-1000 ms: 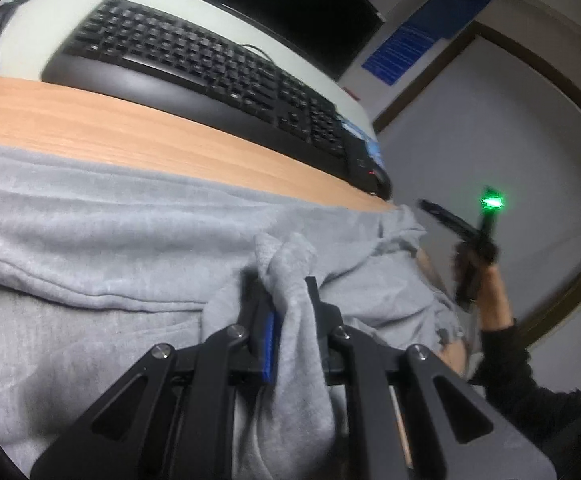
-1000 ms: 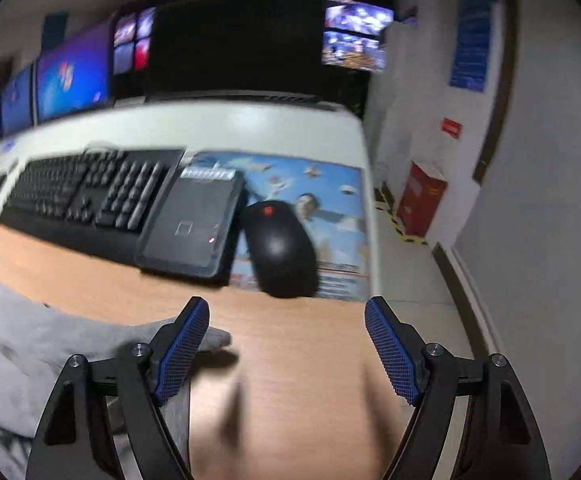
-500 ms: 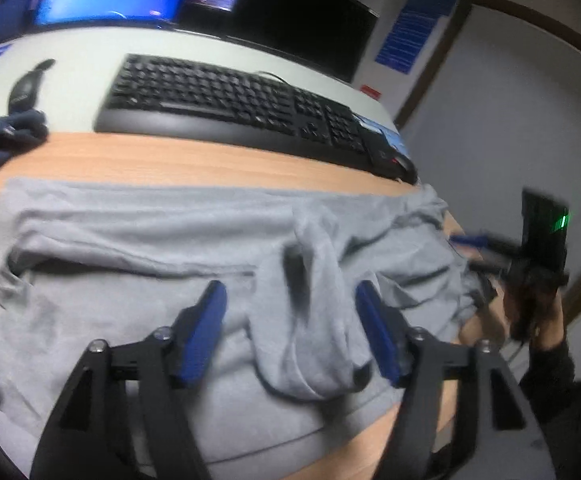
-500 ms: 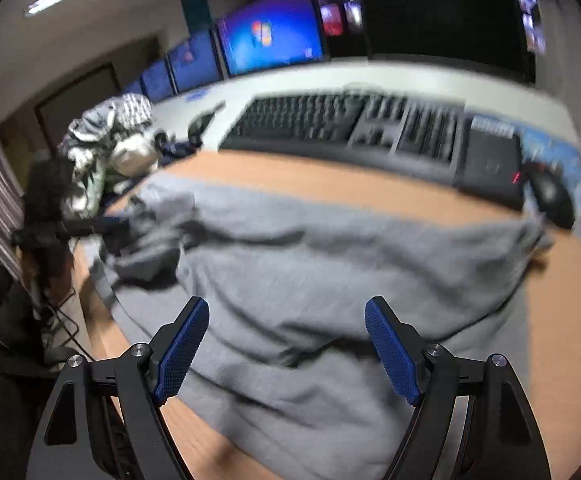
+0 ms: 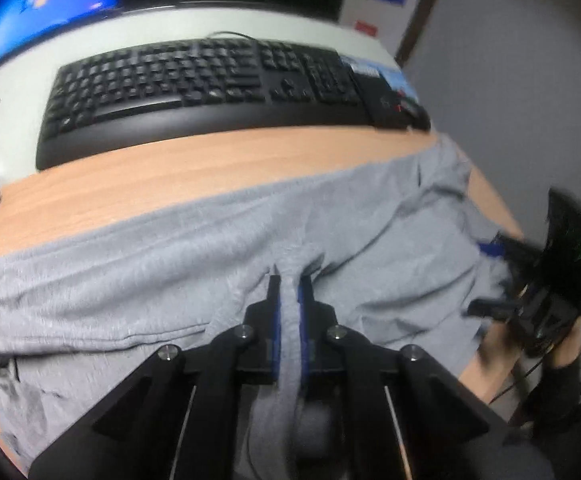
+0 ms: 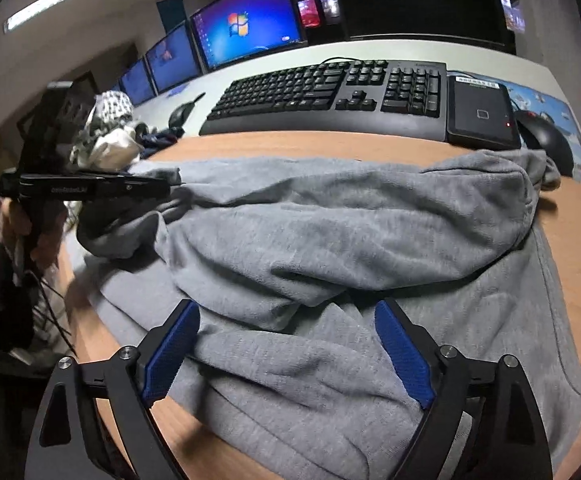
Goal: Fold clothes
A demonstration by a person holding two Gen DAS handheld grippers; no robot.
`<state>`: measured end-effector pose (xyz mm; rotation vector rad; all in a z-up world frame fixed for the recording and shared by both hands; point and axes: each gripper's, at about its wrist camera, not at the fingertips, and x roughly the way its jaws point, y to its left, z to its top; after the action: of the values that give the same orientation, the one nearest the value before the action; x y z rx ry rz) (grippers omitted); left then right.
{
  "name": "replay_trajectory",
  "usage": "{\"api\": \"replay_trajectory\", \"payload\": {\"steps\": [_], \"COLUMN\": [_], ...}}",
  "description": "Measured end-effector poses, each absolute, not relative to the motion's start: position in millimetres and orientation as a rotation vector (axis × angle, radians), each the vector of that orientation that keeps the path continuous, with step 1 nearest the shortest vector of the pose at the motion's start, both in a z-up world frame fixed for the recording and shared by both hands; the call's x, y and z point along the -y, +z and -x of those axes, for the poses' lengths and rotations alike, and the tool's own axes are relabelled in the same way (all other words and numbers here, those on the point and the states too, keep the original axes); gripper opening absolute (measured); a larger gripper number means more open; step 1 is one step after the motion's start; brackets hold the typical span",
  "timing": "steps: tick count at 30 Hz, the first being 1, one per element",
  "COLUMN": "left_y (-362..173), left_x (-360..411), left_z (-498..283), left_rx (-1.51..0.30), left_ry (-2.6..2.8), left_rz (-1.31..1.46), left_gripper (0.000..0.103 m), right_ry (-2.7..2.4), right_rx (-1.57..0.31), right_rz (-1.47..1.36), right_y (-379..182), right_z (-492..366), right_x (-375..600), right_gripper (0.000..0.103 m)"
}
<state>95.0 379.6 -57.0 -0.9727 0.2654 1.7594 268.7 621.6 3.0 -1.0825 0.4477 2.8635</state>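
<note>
A grey sweat garment (image 5: 170, 272) lies spread and rumpled across the wooden desk (image 5: 170, 176). My left gripper (image 5: 289, 284) is shut on a raised fold of this grey cloth near the garment's middle front. In the right wrist view the garment (image 6: 350, 232) lies folded over on itself. My right gripper (image 6: 286, 320) is open just above its near edge, with cloth between and under the fingers. The left gripper (image 6: 90, 190) also shows at the far left there, holding cloth. The right gripper (image 5: 530, 280) shows blurred at the desk's right edge.
A black keyboard (image 6: 330, 92) lies behind the garment, with a black card reader (image 6: 482, 116) and a mouse (image 6: 550, 144) on a printed mat to its right. Monitors (image 6: 246, 36) line the back. A pile of patterned and dark cloth (image 6: 110, 136) sits at the desk's left end.
My left gripper opened half a second ago and has closed again on a fold of the grey cloth. My right gripper swung from the mouse area to the garment's near edge, still open.
</note>
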Motion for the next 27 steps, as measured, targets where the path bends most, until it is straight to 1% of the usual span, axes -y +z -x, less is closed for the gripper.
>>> {"api": "replay_trajectory", "payload": {"steps": [3, 6, 8, 11, 15, 18, 20, 21, 22, 23, 24, 25, 26, 27], "left_y": [-35.3, -1.9, 7.9, 1.0, -34.1, -46.2, -52.2, -54.8, -58.5, -63.9, -69.4, -75.4, -81.9, -87.3], "left_x": [-349.8, -307.4, -286.4, -265.5, -241.6, -229.1, -218.8, -214.8, -208.6, -199.9, -191.2, -179.1, -163.1, -149.9], "left_z": [-72.8, -52.9, -38.3, -20.2, -7.9, -30.2, -49.6, -55.4, -57.8, -59.0, -60.2, -61.6, -62.3, -61.5], "left_rx": [-0.082, 0.063, 0.130, 0.168, 0.247, 0.186, 0.178, 0.183, 0.195, 0.212, 0.230, 0.270, 0.335, 0.392], "left_ry": [1.827, 1.946, 1.991, 2.061, 2.091, 2.120, 2.123, 2.118, 2.155, 2.218, 2.281, 2.342, 2.390, 2.418], "left_rz": [0.939, 0.842, 0.851, 0.914, 1.036, 0.977, 0.929, 0.909, 0.902, 0.905, 0.908, 0.909, 0.912, 0.922], "left_gripper": [0.006, 0.006, 0.006, 0.006, 0.006, 0.006, 0.006, 0.014, 0.016, 0.024, 0.050, 0.052, 0.052, 0.056], "right_ry": [2.883, 2.880, 2.878, 2.878, 2.874, 2.872, 2.869, 2.867, 2.864, 2.861, 2.859, 2.857, 2.855, 2.853], "right_rx": [-0.534, -0.531, -0.523, -0.522, -0.510, -0.502, -0.492, -0.483, -0.472, -0.461, -0.450, -0.441, -0.434, -0.427], "right_rz": [1.052, 1.051, 1.054, 1.053, 1.056, 1.059, 1.062, 1.065, 1.070, 1.075, 1.079, 1.083, 1.085, 1.087], "right_y": [1.9, 2.0, 2.1, 1.9, 1.8, 1.5, 1.5, 1.5, 1.5, 1.6, 1.7, 1.7, 1.6, 1.5], "right_z": [-270.3, -269.5, -269.1, -268.5, -267.7, -267.4, -266.9, -266.4, -265.9, -265.5, -265.0, -264.6, -264.6, -264.6], "right_x": [-628.0, -627.0, -626.2, -626.4, -625.7, -625.5, -624.6, -624.0, -623.0, -622.0, -621.1, -620.5, -620.0, -619.6], "right_gripper": [0.090, 0.090, 0.090, 0.090, 0.090, 0.090, 0.090, 0.090, 0.090, 0.090, 0.090, 0.090, 0.090, 0.090]}}
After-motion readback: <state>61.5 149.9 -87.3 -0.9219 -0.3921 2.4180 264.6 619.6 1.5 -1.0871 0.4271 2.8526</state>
